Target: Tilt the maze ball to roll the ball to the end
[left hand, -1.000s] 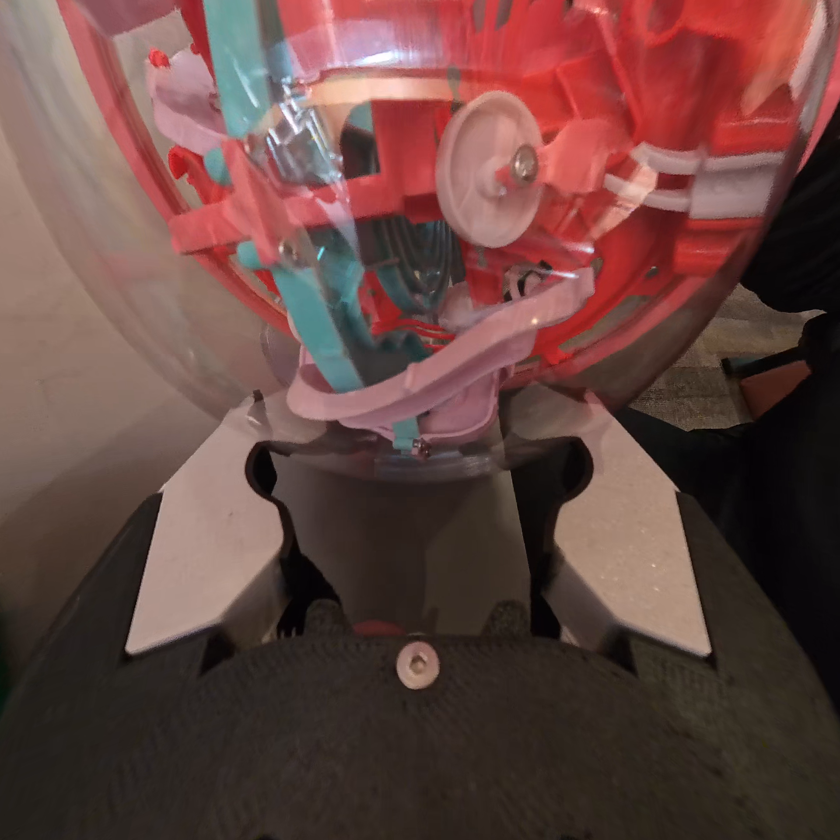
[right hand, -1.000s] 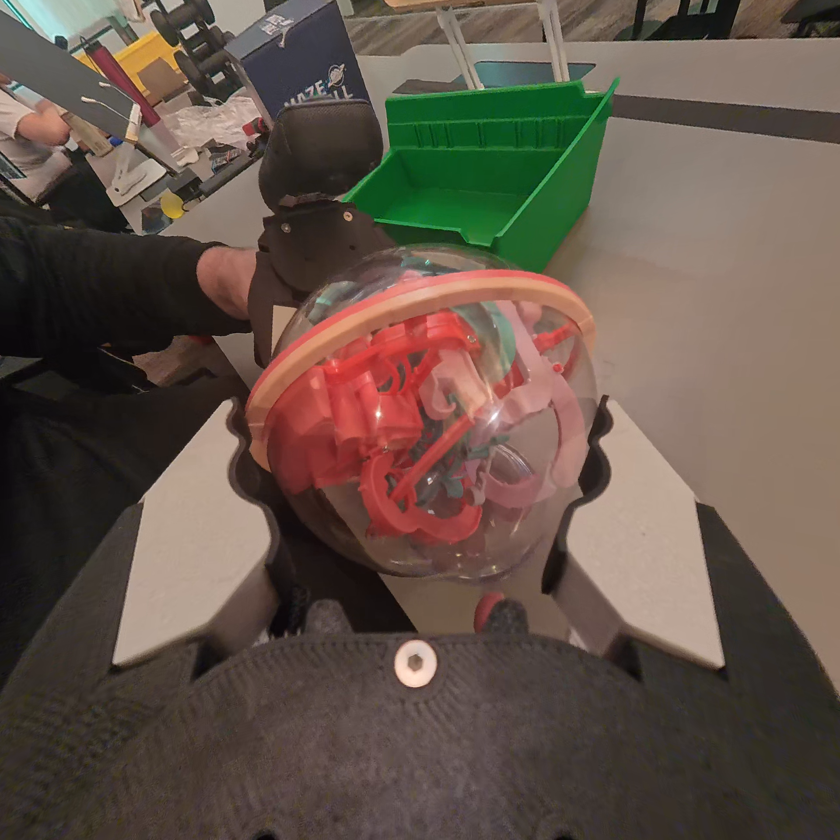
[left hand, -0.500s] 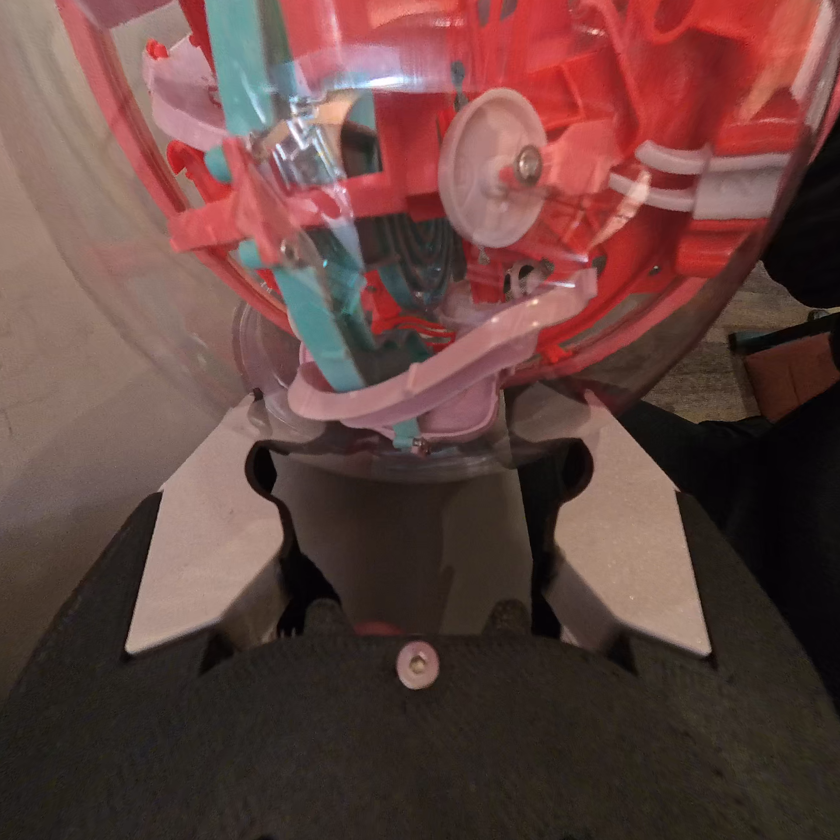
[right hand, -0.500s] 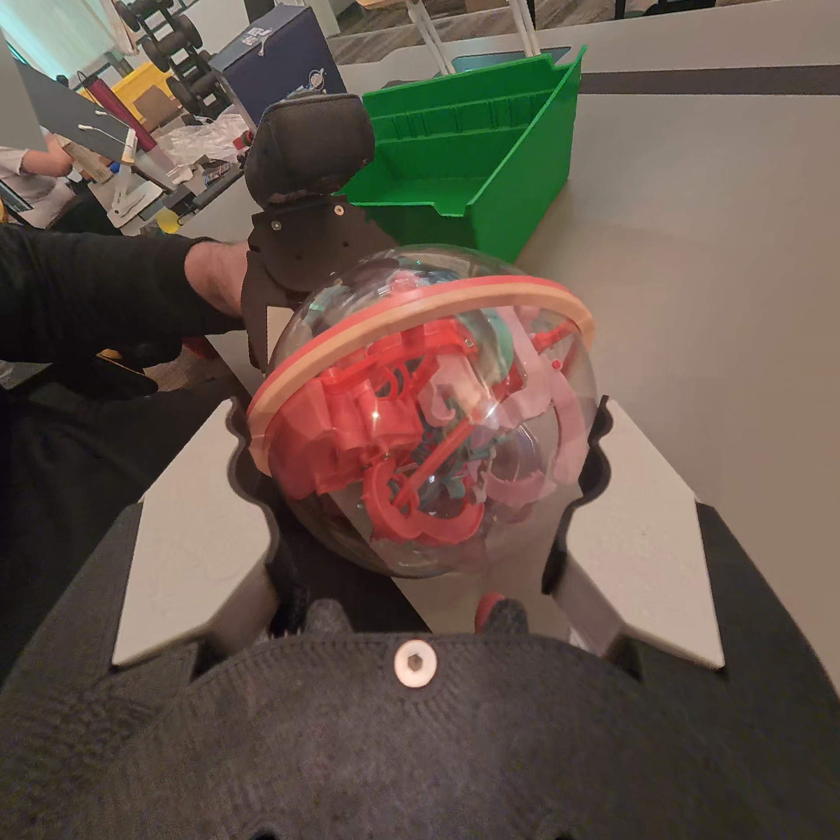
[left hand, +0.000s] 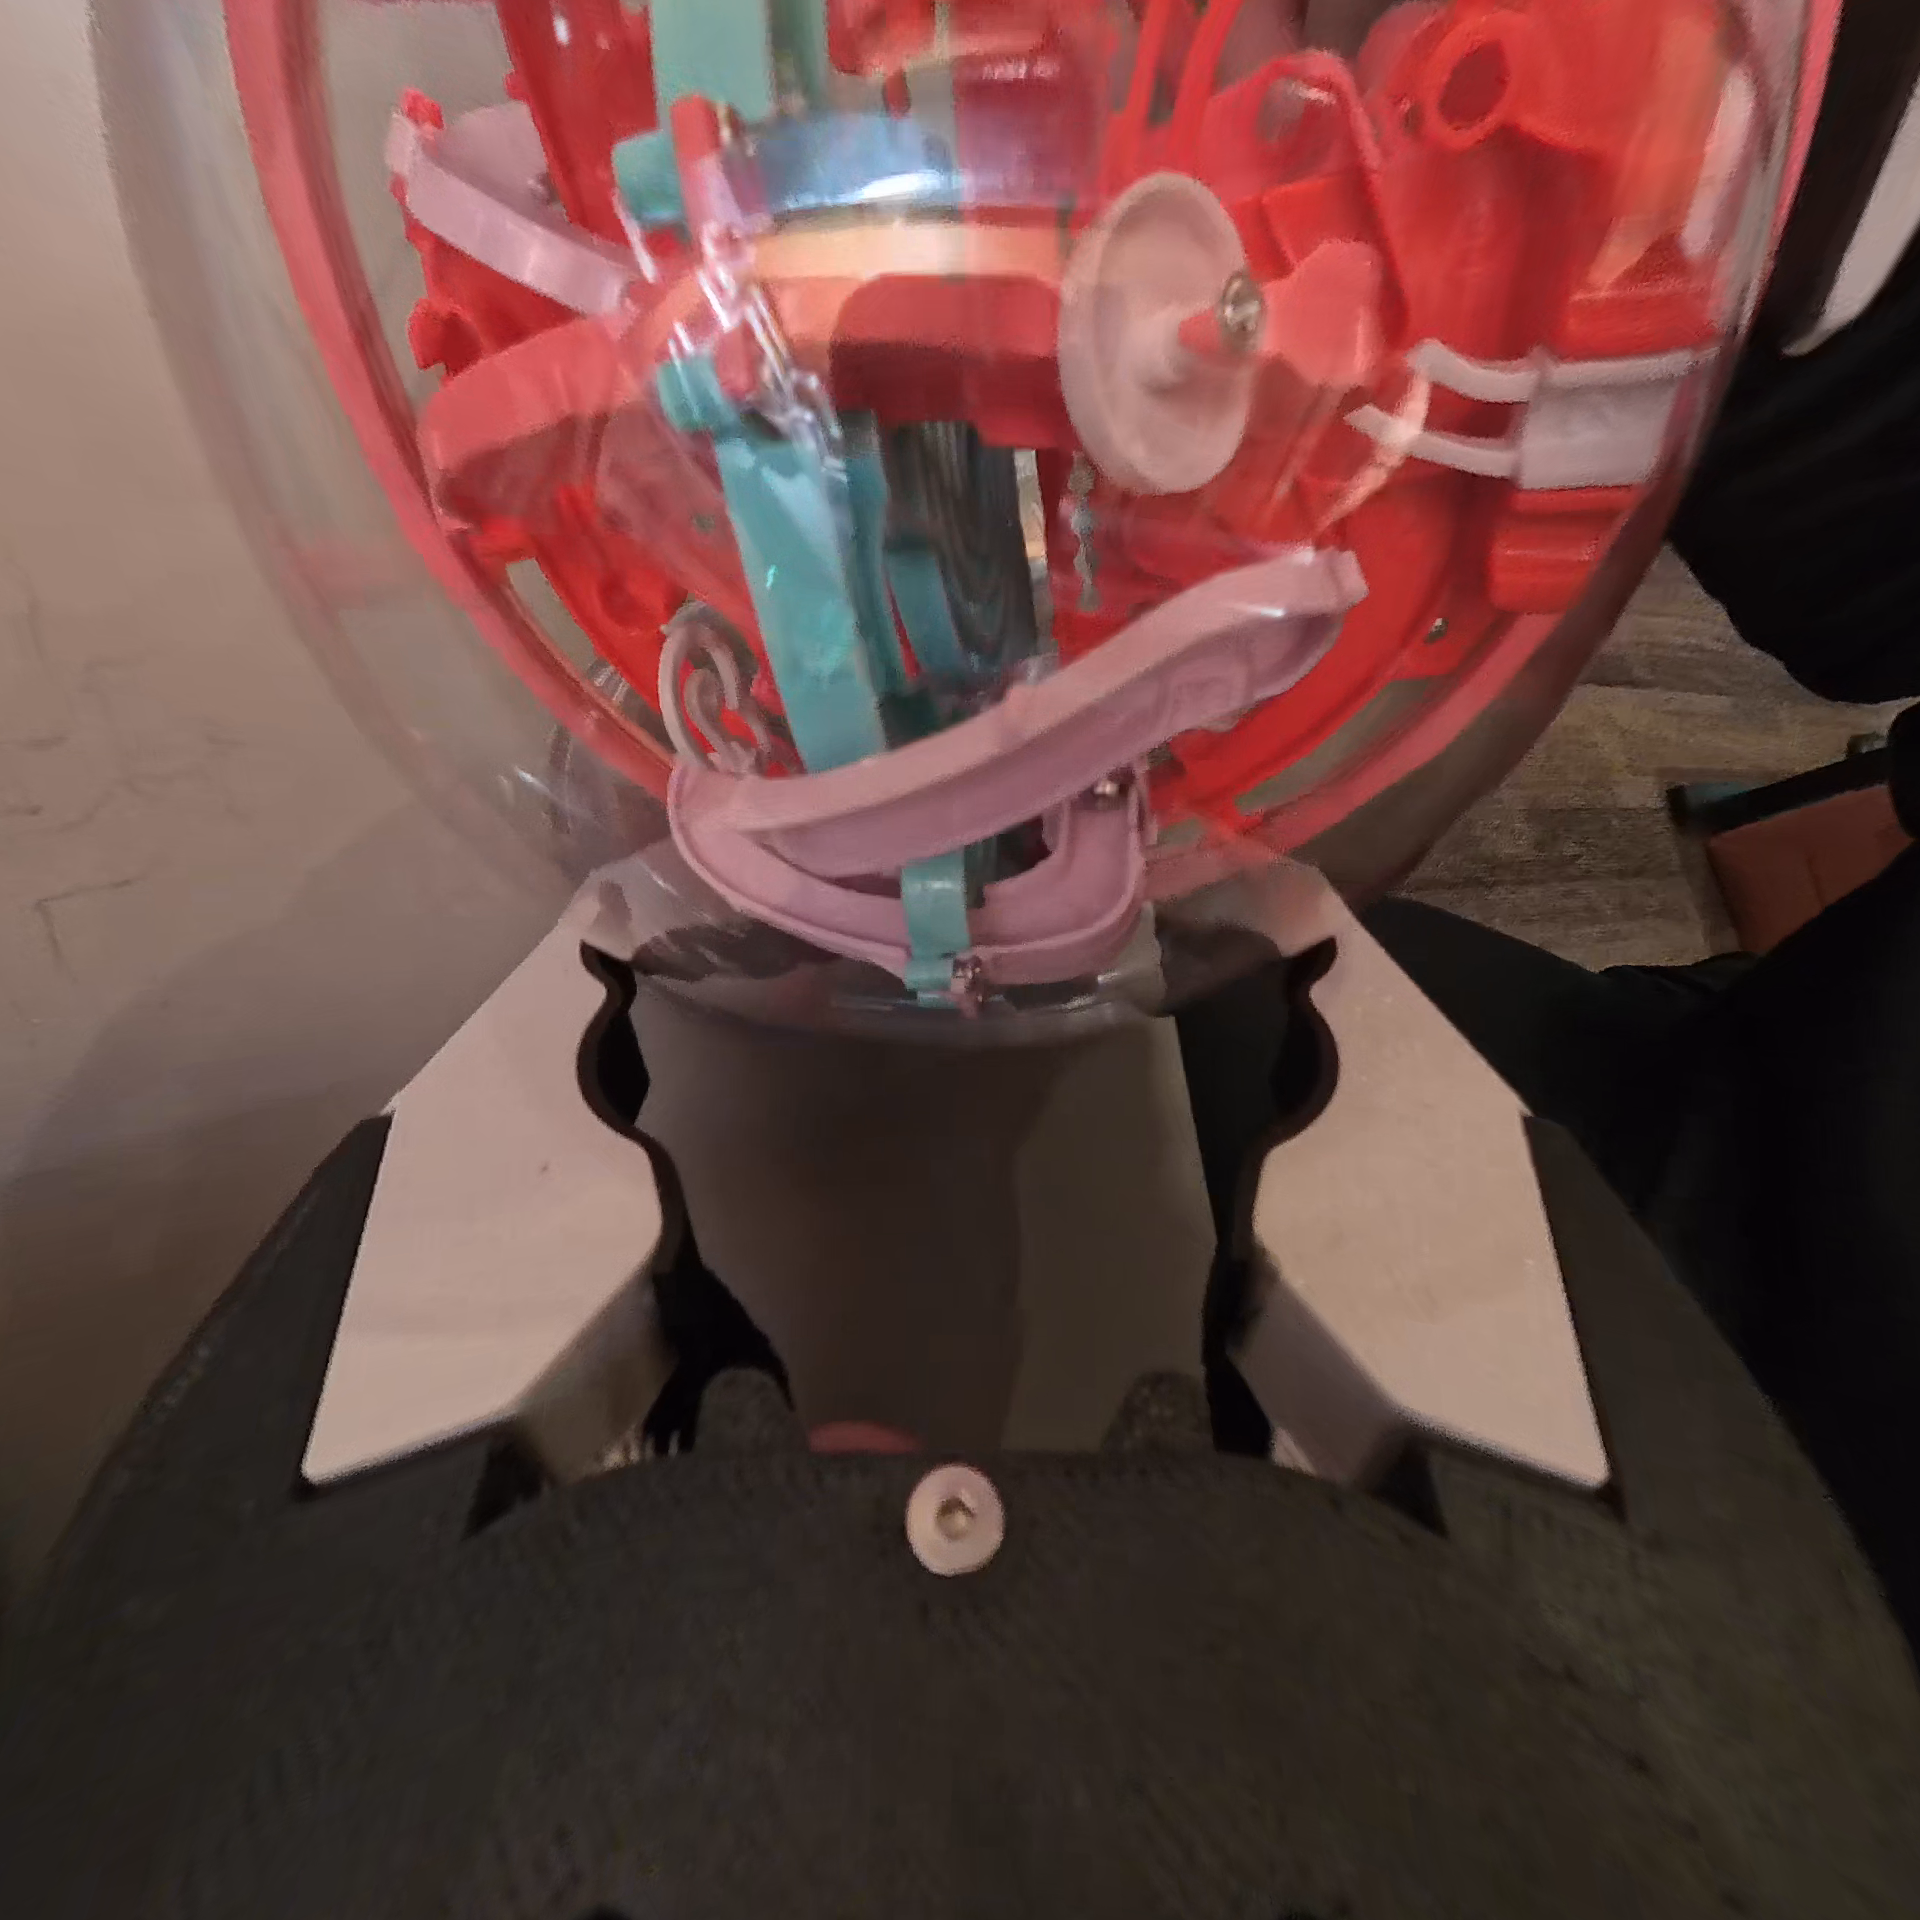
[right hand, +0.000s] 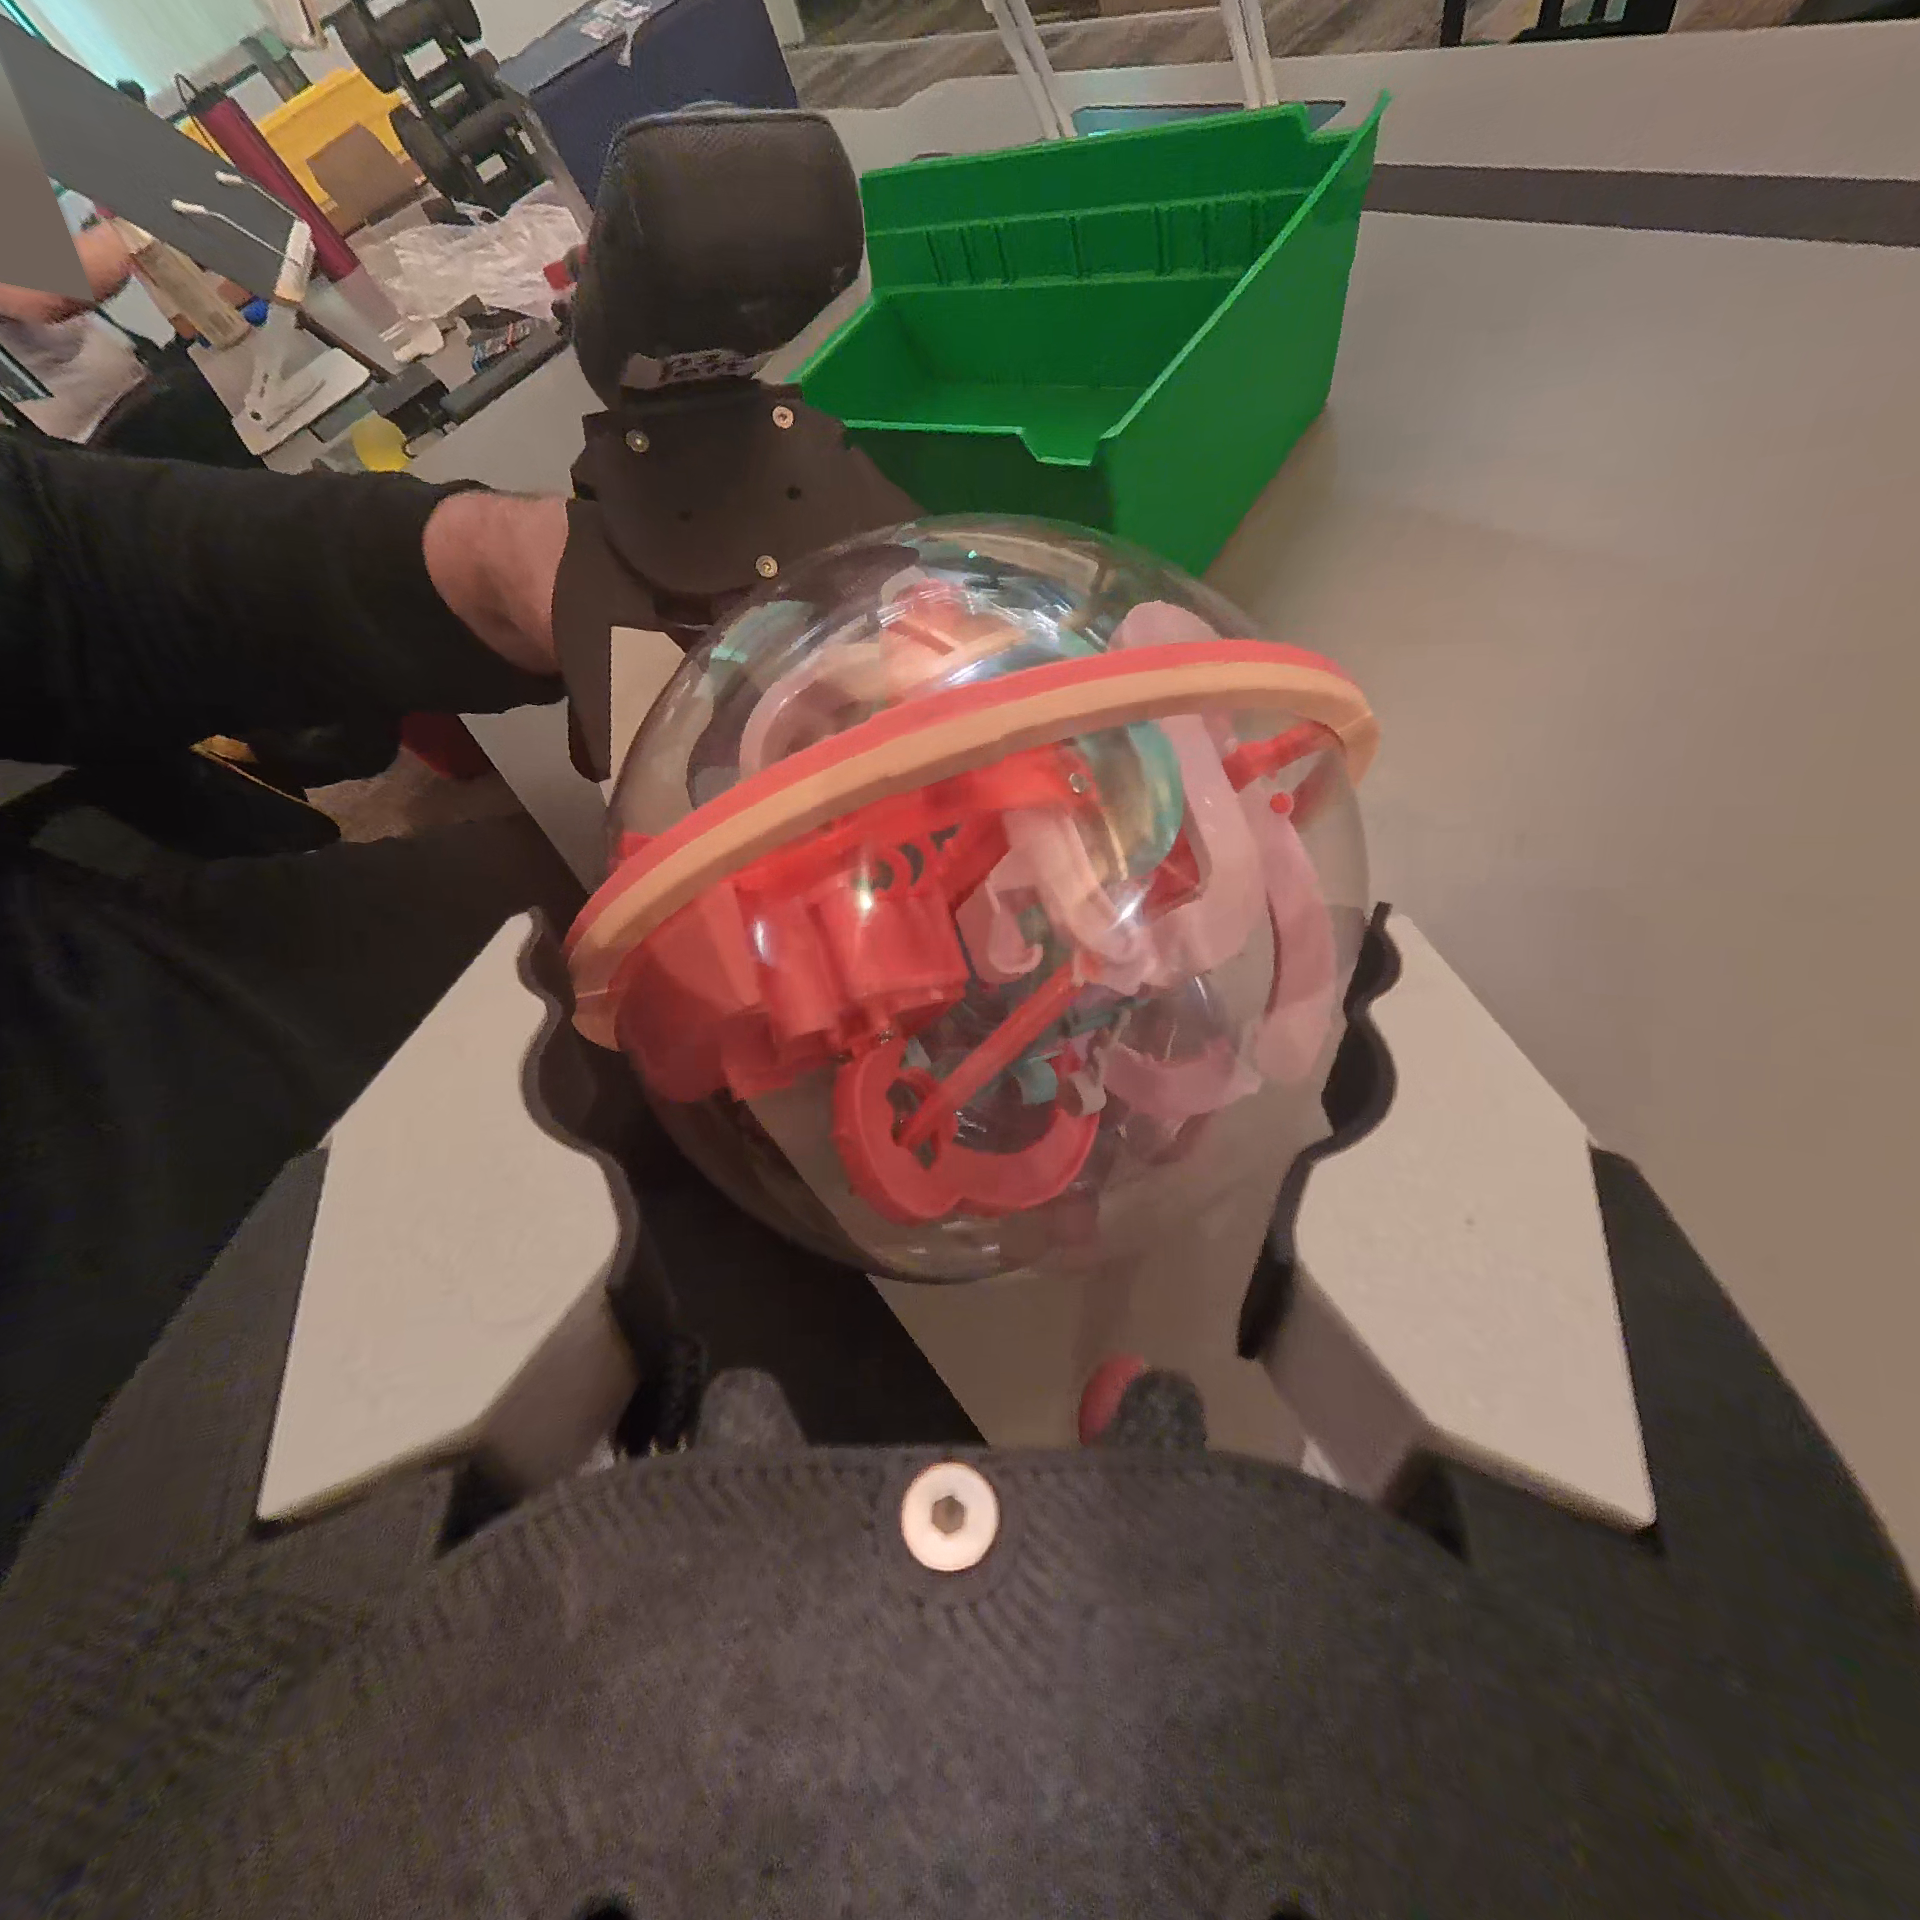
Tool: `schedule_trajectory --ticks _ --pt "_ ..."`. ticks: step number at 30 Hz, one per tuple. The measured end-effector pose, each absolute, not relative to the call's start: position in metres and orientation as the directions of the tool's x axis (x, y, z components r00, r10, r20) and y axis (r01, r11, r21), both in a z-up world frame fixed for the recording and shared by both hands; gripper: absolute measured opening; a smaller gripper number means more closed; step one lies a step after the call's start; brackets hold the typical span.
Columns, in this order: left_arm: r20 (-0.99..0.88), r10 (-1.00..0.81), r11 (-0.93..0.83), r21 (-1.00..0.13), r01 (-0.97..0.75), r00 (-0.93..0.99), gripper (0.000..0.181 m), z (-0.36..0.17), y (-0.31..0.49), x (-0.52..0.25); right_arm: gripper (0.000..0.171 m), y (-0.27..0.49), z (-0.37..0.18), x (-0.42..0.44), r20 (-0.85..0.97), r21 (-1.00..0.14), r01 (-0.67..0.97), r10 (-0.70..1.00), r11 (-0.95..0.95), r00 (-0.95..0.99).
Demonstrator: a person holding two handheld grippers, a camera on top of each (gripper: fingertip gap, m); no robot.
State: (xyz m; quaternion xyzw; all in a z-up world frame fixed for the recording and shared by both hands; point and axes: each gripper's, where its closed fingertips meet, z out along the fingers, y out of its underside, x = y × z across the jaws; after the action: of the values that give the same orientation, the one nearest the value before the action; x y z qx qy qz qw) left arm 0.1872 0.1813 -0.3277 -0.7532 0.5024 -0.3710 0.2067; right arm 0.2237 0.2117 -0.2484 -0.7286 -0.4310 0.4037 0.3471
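Maze ball point(right hand: 977, 894) held between both grippers above the grey table point(right hand: 1621, 665).
Right gripper point(right hand: 961, 1049) clasps its sides; left gripper point(left hand: 958, 977) presses spread fingertips against it (green bin point(right hand: 1091, 343) behind).

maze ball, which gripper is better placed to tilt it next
Probably the right gripper: its jaws straddle the maze ball at its widest part. The left gripper only meets the sphere's near end, its jaws barely reaching around it, so it likely just steadies.
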Motion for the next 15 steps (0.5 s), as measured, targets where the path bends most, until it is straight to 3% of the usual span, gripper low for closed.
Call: schedule_trajectory --ticks 15 --pt "0.244 -0.941 -0.337 -0.665 -0.666 0.232 0.119 -0.3385 0.1841 0.1893 0.144 0.2075 -0.2482 0.2206 -0.126 -0.821 0.494 0.935 -0.286 0.332"
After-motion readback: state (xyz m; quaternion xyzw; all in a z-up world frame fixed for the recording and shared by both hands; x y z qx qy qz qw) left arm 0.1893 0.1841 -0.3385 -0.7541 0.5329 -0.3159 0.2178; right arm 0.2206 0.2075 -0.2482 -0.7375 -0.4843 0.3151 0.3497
